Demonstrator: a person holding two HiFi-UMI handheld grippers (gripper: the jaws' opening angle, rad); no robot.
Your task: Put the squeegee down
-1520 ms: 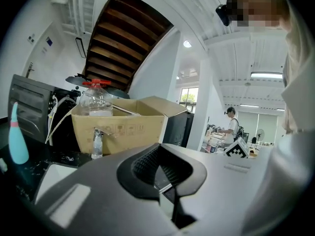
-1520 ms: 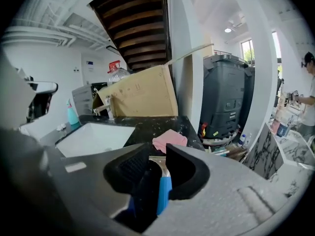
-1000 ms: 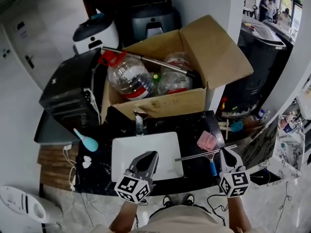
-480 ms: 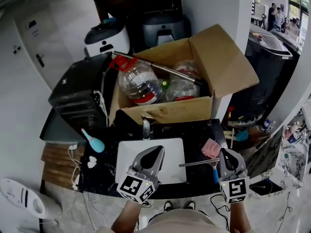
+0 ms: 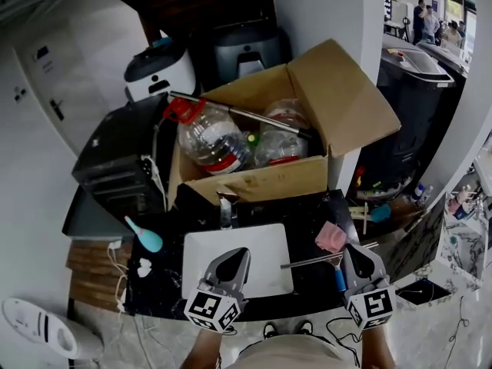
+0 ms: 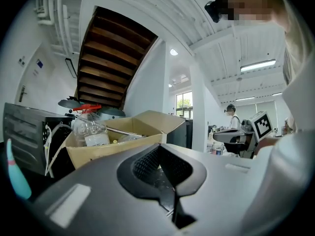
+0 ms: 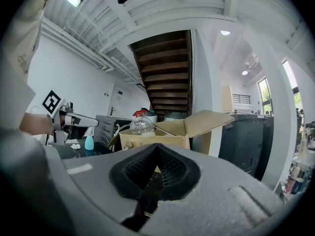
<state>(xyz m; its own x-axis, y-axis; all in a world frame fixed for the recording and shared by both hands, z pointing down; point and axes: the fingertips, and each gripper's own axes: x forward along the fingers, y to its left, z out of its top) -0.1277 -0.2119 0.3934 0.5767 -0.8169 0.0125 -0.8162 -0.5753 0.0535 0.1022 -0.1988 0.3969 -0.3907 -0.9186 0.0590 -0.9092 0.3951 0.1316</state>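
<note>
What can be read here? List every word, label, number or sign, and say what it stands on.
No legible text in any view.
Bottle label in the cardboard box: red and white, print too blurred to read.
Wall plates: too small to read.
Square markers: black-and-white patterns, not lettering.

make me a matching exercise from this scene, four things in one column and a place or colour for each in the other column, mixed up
Things:
1. squeegee
2. sponge
3. clear bottle
4. faucet

Matches:
A. inside the cardboard box
B. at the far edge of the sink
C. blue handle, lying right of the sink
D. pink

Pairs: 1-C, 2-D, 3-A, 4-B
</note>
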